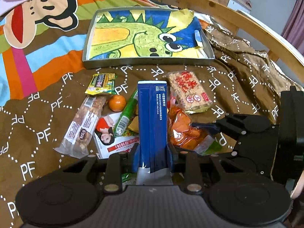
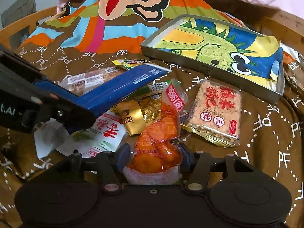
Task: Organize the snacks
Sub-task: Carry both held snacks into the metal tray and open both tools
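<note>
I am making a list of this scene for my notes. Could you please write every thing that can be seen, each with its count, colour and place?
Blue packet: one, dark blue, held up over the pile by the left claw.
Orange pouch: one, clear with orange pieces, between the right claw's pads.
Rice cake pack: one, beige with red print, on the bedspread right of the pile.
Tangerine: one, orange, in the pile.
Nut bar: one, clear wrapper, left of the pile.
Yellow-green packet: one, near the tray.
Green tube: one, beside the tangerine.
Tray: one, grey metal, dinosaur drawing inside, behind the snacks.
Bedspread: one, brown with white letters.
Left claw: black.
Right claw: black.
</note>
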`<act>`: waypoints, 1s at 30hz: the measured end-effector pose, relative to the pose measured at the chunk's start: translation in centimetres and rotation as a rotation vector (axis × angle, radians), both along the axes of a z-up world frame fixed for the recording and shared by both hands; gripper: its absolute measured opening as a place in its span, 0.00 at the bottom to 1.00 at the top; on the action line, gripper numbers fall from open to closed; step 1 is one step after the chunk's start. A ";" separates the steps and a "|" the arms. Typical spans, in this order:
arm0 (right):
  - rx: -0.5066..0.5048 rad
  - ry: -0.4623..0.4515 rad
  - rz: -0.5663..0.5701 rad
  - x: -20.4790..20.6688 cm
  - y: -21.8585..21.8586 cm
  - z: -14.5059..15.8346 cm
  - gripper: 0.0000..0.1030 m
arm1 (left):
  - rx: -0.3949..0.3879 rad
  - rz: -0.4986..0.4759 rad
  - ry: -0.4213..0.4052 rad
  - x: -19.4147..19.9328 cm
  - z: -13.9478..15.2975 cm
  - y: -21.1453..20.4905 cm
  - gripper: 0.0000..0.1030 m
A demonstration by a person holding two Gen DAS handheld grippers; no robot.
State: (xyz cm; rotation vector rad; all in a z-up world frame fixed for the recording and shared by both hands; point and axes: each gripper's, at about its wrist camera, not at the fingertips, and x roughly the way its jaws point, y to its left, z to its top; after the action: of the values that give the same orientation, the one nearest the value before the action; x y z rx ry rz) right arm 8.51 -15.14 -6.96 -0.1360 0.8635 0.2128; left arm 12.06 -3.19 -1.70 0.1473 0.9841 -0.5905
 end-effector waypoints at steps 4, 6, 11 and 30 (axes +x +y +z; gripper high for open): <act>-0.089 -0.056 0.017 -0.8 1.0 1.3 0.47 | -0.015 0.012 -0.010 0.0 0.6 0.2 0.30; -0.144 -0.080 0.017 -1.1 1.3 1.6 0.28 | -0.024 0.020 -0.015 0.0 1.0 0.3 0.31; -0.226 -0.095 0.030 -1.8 1.4 1.9 0.27 | -0.062 0.036 -0.029 0.2 1.9 0.8 0.31; -0.423 -0.197 0.148 1.2 2.1 6.1 0.26 | -0.144 0.080 -0.126 7.3 4.1 0.9 0.31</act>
State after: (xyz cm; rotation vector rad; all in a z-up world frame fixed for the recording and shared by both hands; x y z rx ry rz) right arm 9.76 -13.05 -0.90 -0.6076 0.6921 0.1492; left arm 19.31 -2.25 2.37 0.0165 0.8183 -0.5695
